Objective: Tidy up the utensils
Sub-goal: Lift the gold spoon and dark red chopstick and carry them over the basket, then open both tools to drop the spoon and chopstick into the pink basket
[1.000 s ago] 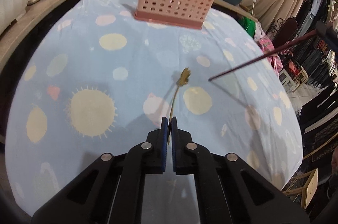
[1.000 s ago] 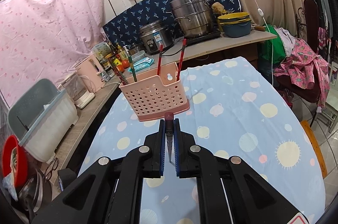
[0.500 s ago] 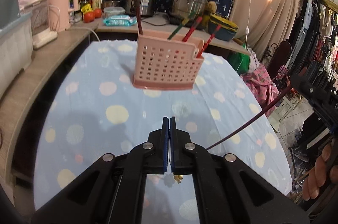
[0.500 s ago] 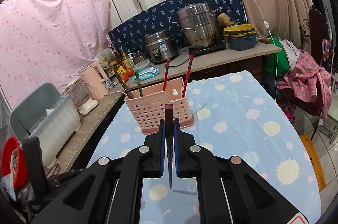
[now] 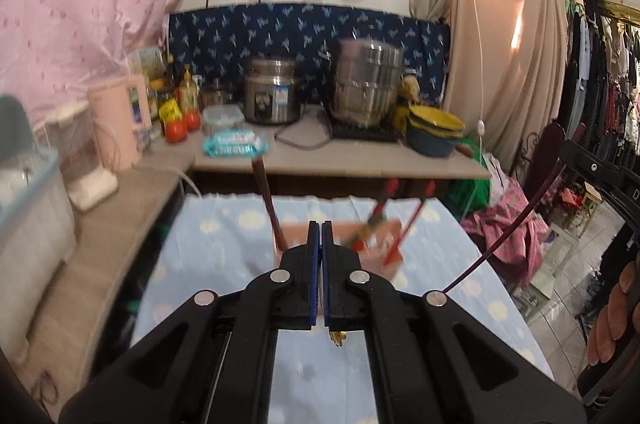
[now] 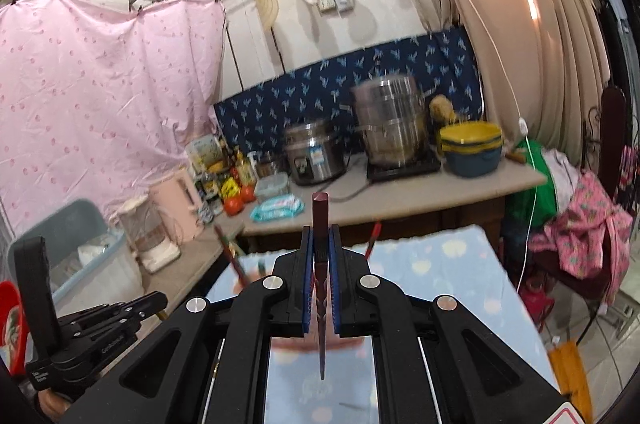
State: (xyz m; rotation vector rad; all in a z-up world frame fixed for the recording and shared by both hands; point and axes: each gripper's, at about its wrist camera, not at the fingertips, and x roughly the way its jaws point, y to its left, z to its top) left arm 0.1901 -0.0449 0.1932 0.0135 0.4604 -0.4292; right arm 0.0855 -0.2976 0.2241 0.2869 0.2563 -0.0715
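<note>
The pink basket (image 5: pixel 376 244), low in the frame's centre on the blue spotted cloth (image 5: pixel 224 244), already holds several sticks. The right gripper (image 6: pixel 320 248) has its fingers clamped on a dark red chopstick (image 6: pixel 321 224), point down; the left gripper (image 5: pixel 320 236) pinches a thin gold-ended utensil (image 5: pixel 337 338) (mostly hidden). Step in hand, I judge: carrying both to the basket. Next: line each up over an opening, then release.

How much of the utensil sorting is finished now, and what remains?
Done: several chopsticks already stand in the pink basket. In hand: the right gripper is shut on a dark red chopstick, and the left gripper is shut on a thin gold utensil whose end hangs below it. Left: both items still need to go into the basket.
</note>
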